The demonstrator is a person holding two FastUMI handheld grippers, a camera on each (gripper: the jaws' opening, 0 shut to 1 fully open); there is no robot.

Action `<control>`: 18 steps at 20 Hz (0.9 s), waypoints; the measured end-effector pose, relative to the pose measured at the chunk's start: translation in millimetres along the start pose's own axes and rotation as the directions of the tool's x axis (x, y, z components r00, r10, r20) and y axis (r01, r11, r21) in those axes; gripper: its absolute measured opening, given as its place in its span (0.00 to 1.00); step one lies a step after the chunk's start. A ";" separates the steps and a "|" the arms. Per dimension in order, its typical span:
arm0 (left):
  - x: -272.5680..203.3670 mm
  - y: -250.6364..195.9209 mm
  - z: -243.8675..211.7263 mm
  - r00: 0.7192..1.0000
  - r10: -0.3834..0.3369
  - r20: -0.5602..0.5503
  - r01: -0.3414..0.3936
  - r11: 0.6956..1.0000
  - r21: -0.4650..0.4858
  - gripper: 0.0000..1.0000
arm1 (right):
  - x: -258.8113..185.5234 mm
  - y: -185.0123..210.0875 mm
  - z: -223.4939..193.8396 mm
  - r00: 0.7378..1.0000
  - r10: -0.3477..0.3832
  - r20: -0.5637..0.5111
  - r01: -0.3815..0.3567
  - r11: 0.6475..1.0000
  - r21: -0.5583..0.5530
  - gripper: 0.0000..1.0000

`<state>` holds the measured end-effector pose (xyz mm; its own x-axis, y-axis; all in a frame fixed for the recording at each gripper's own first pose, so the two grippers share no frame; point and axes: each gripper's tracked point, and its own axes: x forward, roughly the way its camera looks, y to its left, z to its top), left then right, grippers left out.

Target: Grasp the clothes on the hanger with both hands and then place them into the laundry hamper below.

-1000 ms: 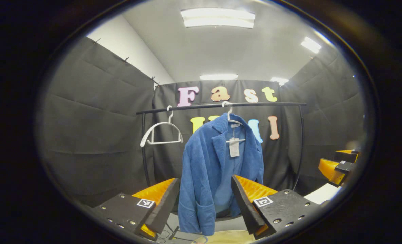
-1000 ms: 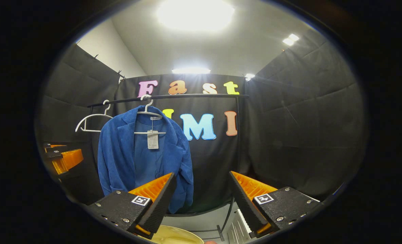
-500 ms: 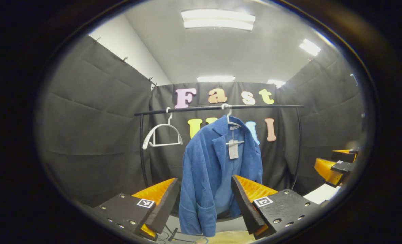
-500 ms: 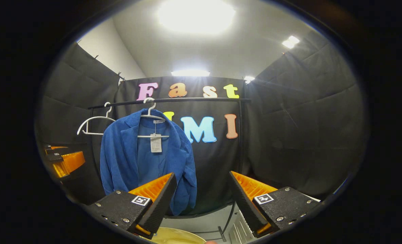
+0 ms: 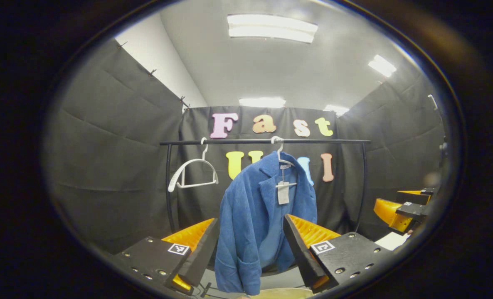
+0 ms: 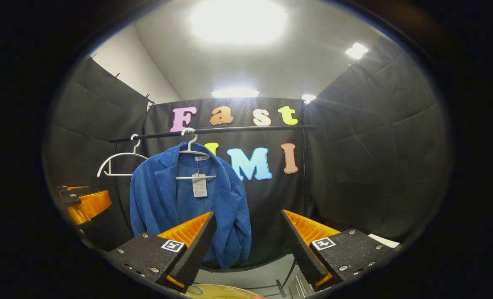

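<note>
Rail (image 5: 250, 141) with jacket (image 5: 255, 216), hanger (image 5: 192, 174)

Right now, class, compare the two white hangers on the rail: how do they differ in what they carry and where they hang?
The bare white hanger carries nothing, while the loaded white hanger holds a blue jacket with a paper tag. The bare white hanger hangs near the rail's left post; the loaded white hanger hangs nearer the middle. Both are white and hook over the same black rail.
</note>
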<state>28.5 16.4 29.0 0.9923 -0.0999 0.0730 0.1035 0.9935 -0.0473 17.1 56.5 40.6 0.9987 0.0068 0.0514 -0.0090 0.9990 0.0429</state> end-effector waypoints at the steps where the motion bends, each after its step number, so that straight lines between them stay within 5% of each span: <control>1: 4.6 -1.6 -1.2 1.000 -0.001 -0.003 0.001 1.000 -0.002 0.96 | 5.1 0.6 2.4 1.000 0.005 0.000 -0.005 1.000 0.001 0.95; 6: 35.6 -11.9 4.0 1.000 0.024 0.011 -0.024 1.000 0.013 0.96 | 44.2 3.4 14.2 0.998 0.052 0.032 -0.052 0.999 0.003 0.95; 7: 43.1 -13.3 5.6 0.999 0.035 0.017 -0.035 0.999 0.018 0.83 | 53.8 4.7 15.9 0.997 0.068 0.035 -0.069 0.998 0.007 0.95; 18: 128.5 -53.5 2.0 0.994 0.101 0.034 -0.102 0.993 0.056 0.89 | 154.1 24.5 10.7 0.973 0.226 0.036 -0.228 0.973 0.045 0.95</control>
<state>150.4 -49.5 42.9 0.9948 0.0024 0.1018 -0.0025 1.0000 0.0011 170.2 81.6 60.3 0.9682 0.2312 0.0952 -0.2386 0.9682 0.0750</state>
